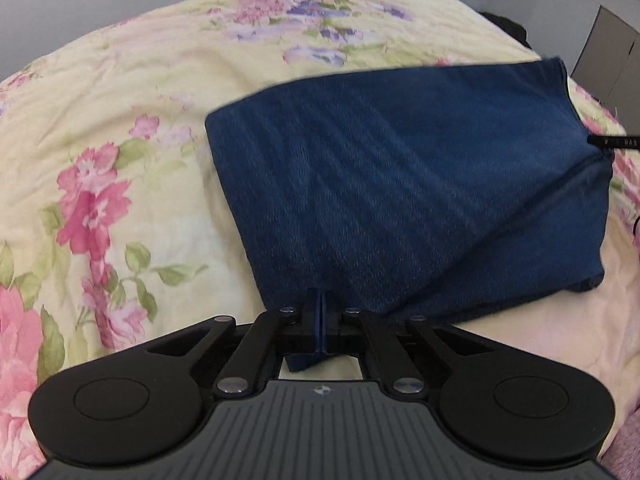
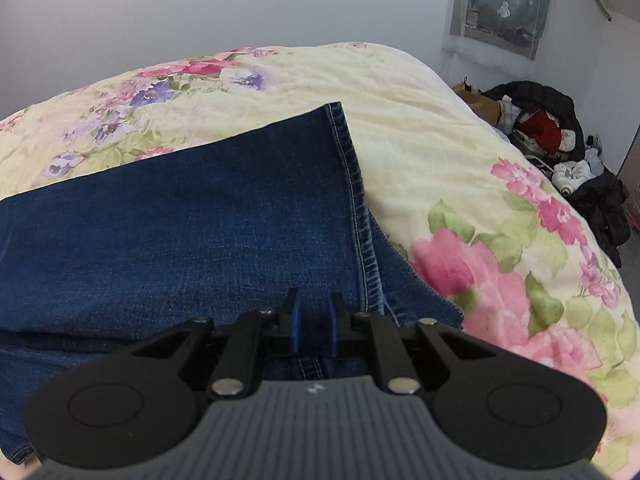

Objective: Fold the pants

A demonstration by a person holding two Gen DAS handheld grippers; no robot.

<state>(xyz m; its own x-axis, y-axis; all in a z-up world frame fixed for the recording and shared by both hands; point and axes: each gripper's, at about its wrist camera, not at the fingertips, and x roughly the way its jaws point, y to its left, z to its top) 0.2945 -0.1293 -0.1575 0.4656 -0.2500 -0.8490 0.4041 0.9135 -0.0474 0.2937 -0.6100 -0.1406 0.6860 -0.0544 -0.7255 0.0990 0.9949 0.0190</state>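
Left wrist view. Your left tongs (image 1: 321,304) are pressed together on a thin edge of the pants (image 1: 400,184); a small tab of dark denim shows behind the pads. The pants lie as a folded blue slab on the floral bed (image 1: 120,120), right of centre, with one panel lifted and stretched from your grip toward the far corner. A dark tip (image 1: 612,142), probably the other tongs, touches the denim at the right margin. The cloth is motion-blurred.

Right wrist view. Your right tongs (image 2: 313,320) stand slightly apart, with denim lying beneath and between the pads. Whether the pads actually pinch the cloth cannot be told here. The stitched hem (image 2: 356,184) runs away from the tongs toward the far corner, and a second layer peeks out beside it. A pile of clothes (image 2: 560,140) sits off the bed at the right, well apart from the work.

Risks from here. The left grip holds only a narrow margin, so a quick pull may slip the cloth free and drop the panel askew. If the right tongs hold one layer only, the layers may shear and the hem edges land misaligned. Uneven travel of your two hands would leave a diagonal crease.
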